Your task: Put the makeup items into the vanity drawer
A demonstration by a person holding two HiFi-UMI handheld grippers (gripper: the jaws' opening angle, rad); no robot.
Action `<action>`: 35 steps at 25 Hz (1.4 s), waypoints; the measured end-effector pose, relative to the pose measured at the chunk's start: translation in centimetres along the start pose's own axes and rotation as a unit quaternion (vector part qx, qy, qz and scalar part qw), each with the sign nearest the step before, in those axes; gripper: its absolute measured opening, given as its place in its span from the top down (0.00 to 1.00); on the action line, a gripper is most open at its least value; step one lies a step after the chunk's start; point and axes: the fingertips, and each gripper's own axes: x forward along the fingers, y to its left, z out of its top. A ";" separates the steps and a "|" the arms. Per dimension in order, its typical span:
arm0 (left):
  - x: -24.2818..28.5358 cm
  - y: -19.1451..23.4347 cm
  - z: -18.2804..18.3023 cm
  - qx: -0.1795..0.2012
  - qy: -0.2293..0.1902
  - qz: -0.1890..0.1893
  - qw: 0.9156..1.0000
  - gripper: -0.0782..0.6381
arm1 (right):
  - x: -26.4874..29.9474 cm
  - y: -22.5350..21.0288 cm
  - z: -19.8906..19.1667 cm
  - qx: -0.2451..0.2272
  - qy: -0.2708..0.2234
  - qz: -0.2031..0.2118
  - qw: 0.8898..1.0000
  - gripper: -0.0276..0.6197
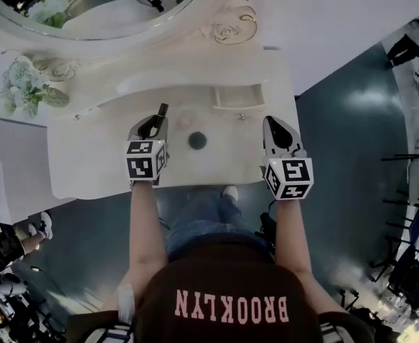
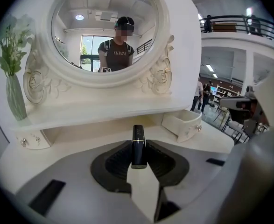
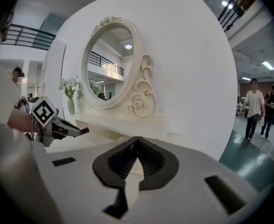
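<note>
My left gripper is shut on a black lipstick tube, which sticks out forward between the pads. In the left gripper view the lipstick tube stands upright in the left gripper, above the white vanity top. A small white drawer stands pulled open at the back right, to the right of the lipstick; the same drawer appears empty from here. A dark round makeup item lies on the vanity between my hands. My right gripper is shut with nothing in it, its tips meeting.
An oval mirror in a carved frame rises behind the vanity. A glass vase of flowers stands on the left shelf above a closed small drawer. A pale round spot lies near the dark item. People stand far right.
</note>
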 end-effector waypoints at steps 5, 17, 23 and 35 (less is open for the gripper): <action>-1.3 0.0 3.4 0.005 -0.039 0.006 0.999 0.77 | -0.6 -0.1 2.3 -0.010 -0.022 0.001 1.000 0.96; -3.2 -0.1 11.4 0.008 -0.139 -0.012 0.990 0.77 | -1.0 -1.0 7.5 -0.031 -0.083 -0.023 0.996 0.96; -1.8 -1.4 12.6 0.031 -0.137 -0.044 0.989 0.77 | -1.4 -1.8 7.3 -0.020 -0.086 -0.051 0.995 0.96; 1.5 -6.4 13.8 0.064 -0.128 -0.104 0.984 0.77 | -4.3 -5.4 4.7 0.005 -0.074 -0.112 0.991 0.96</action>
